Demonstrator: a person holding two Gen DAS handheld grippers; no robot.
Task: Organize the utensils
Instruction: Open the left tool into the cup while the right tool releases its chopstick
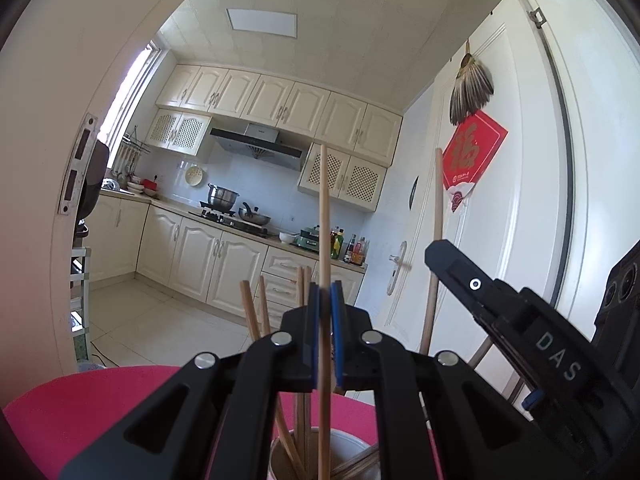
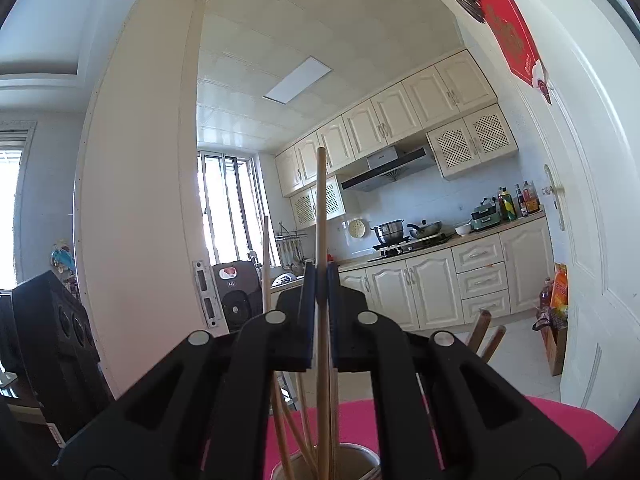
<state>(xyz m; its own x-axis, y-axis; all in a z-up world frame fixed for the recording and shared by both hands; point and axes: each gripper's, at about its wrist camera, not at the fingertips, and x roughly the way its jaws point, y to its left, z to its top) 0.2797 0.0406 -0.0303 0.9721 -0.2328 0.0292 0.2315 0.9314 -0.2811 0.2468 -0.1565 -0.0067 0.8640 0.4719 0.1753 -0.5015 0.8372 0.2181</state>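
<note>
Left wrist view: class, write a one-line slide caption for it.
Left gripper shut on a pale wooden chopstick, held upright over a round white holder cup of chopsticks.

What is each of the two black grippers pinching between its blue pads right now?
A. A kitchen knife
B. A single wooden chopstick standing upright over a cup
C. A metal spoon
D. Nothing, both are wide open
B: the left gripper and the right gripper each have their pads closed on a chopstick that runs down into the cup holding other chopsticks.
</note>
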